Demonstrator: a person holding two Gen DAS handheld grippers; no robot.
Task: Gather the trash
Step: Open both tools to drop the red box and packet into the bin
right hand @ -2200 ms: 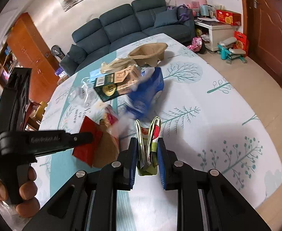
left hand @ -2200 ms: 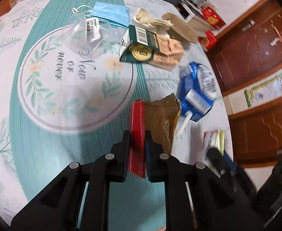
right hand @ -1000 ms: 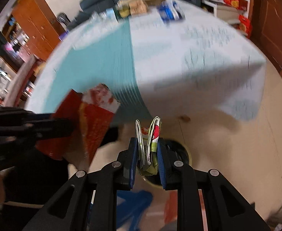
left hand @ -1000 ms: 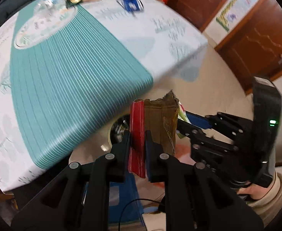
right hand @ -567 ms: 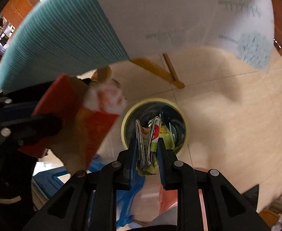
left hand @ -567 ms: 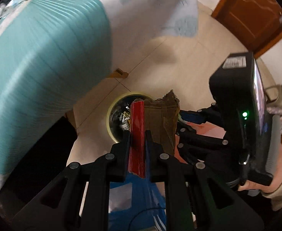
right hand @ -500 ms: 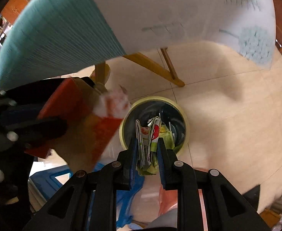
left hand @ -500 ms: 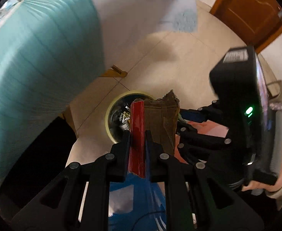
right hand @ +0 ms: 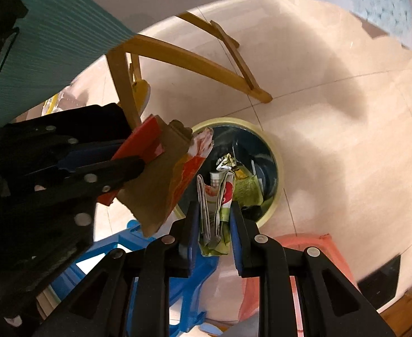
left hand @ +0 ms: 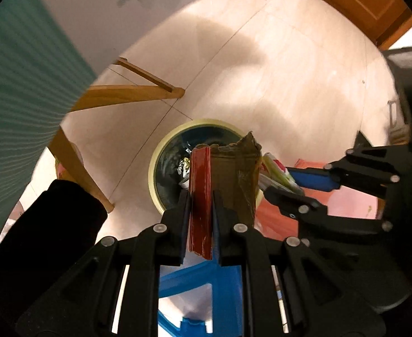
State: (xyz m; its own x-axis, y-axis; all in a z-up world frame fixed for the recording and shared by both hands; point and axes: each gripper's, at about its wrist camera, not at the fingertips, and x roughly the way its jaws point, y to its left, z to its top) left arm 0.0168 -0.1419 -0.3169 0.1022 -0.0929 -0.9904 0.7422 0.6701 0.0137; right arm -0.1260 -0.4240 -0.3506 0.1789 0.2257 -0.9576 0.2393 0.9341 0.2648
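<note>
Both hands have come down from the table top to the floor, and the table with its cloth is now up above them instead of under them. Right below the left gripper is the trash bin, a round can with a pale yellow rim. That gripper points straight down and its jaws are squeezed tight on a red and brown box, a torn, flat piece of card that hangs over the open bin. Just beside it, the right gripper also points down, and its jaws pinch a folded green and white wrapper, which sits over the near edge of the bin. Some trash already lies inside the bin, shiny scraps and a green packet. So the carrying part looks done for these two pieces. Neither one is dropped yet, since both are clamped and not inside the can. What is left, I think, is to open the jaws so the pieces fall in. No table top shows in these views, so I cannot tell if more trash waits up there. A blue stool and something pink stand on the floor close under the grippers.
</note>
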